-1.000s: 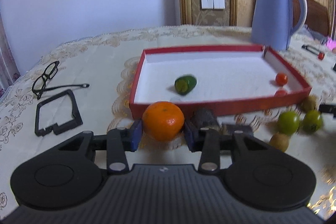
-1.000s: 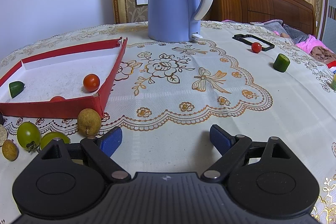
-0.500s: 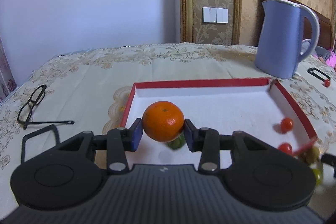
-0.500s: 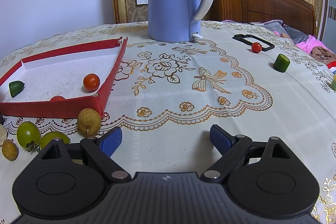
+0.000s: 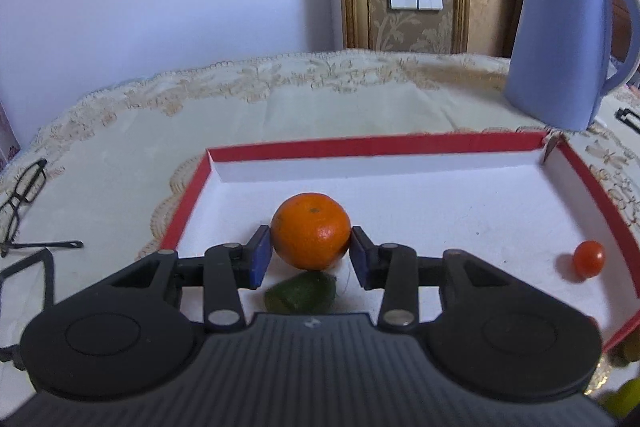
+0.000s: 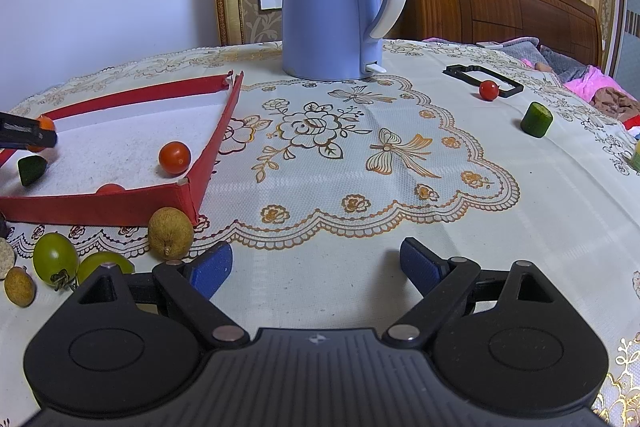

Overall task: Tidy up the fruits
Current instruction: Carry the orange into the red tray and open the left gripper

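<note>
My left gripper (image 5: 310, 253) is shut on an orange (image 5: 311, 236) and holds it above the white floor of the red-walled tray (image 5: 372, 147). A green cucumber piece (image 5: 302, 293) lies in the tray just below the orange, and a cherry tomato (image 5: 588, 258) sits at the tray's right. In the right wrist view the tray (image 6: 216, 135) holds a cherry tomato (image 6: 174, 157) and the cucumber piece (image 6: 31, 169), and the left gripper's finger shows at the far left. My right gripper (image 6: 316, 267) is open and empty over the tablecloth. Green tomatoes (image 6: 55, 263) and brown fruits (image 6: 170, 233) lie before the tray.
A blue kettle (image 6: 332, 3) stands behind the tray. A black frame (image 6: 482, 79), a cherry tomato (image 6: 489, 90) and a cucumber chunk (image 6: 536, 119) lie at the right. Glasses (image 5: 24, 195) and another black frame (image 5: 24, 267) lie left of the tray.
My left gripper has carried the orange forward over the tray's front wall, to above the tray floor past the cucumber piece. The right gripper has not moved.
</note>
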Demonstrator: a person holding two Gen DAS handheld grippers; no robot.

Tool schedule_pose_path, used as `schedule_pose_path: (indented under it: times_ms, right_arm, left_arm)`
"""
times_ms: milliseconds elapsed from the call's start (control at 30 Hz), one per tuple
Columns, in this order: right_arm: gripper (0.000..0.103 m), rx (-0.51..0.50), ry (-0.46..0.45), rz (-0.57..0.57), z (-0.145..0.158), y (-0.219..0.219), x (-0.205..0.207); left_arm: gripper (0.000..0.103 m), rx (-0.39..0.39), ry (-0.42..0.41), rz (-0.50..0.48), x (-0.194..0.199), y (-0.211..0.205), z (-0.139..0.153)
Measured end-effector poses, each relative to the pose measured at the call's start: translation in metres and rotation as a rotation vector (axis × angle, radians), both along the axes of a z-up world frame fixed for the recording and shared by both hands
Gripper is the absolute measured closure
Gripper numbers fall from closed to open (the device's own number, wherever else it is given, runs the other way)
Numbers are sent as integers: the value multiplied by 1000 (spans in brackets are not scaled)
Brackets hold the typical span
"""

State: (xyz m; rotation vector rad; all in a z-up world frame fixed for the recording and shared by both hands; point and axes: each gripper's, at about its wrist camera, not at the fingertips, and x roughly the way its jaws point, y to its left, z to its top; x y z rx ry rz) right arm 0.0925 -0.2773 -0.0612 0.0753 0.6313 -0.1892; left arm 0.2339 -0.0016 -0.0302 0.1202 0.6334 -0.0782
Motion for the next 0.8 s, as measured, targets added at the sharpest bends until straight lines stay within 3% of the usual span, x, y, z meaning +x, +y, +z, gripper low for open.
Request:
schedule_pose_path:
  times_ms: [233,333,500,567,800]
  right_arm:
    - [12,-1,0,0,0,-1,0]
    - [11,0,0,0,0,-1,0]
    - [11,1,0,0,0,-1,0]
    - [11,0,0,0,0,0,0]
    - [11,0,1,-1,0,0,0]
  left_arm:
    - [63,13,7,4,0,-1,-5]
    - [51,21,24,3,1,0,-5]
    - [43,45,-6,20,-12,9,2]
    - [34,53,-28,27,-21,14,7]
    - [33,0,-64,35,-64,43,25]
